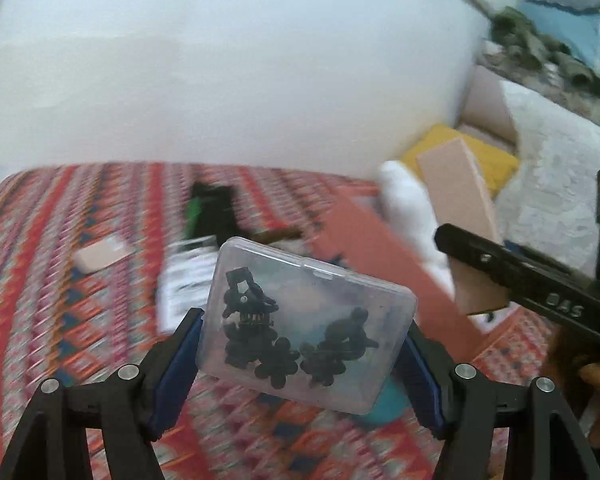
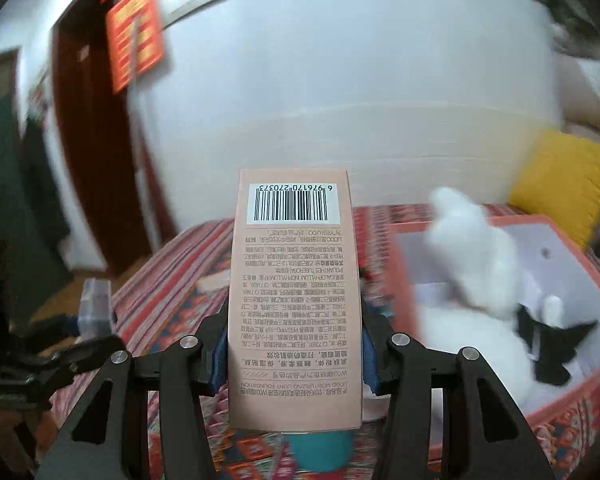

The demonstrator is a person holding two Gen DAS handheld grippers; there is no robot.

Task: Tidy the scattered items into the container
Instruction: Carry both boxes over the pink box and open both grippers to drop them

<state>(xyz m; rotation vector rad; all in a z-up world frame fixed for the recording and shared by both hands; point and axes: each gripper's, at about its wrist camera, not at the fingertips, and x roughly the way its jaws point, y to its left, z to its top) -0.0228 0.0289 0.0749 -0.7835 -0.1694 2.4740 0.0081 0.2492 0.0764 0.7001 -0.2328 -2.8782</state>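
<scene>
Left wrist view: the left hand-held gripper (image 1: 302,354) pinches a clear case (image 1: 306,326) by its two side edges, its blue pads (image 1: 180,368) pressed against it. Small black clips (image 1: 260,332) lie inside the case. It is held up above a red patterned cloth (image 1: 60,240), and the picture is blurred. Beyond it lie a small pale block (image 1: 104,255), a white leaflet (image 1: 184,280) and a dark object with a green part (image 1: 210,212). To the right is the open orange box (image 1: 380,256) with a white plush toy (image 1: 410,216) sticking out of it.

In the right wrist view, the right hand-held gripper (image 2: 294,354) is clamped on a pink carton (image 2: 294,300) held upright, its barcode at the top and its print upside down. A teal object (image 2: 320,450) shows just under the carton's lower edge. The orange box (image 2: 404,300) sits to the right on the cloth, holding the white plush toy (image 2: 472,264) with a black bow (image 2: 552,344). A yellow cushion (image 2: 564,184) lies behind the box. At far left the clear case (image 2: 96,304) shows edge-on in the other gripper.
</scene>
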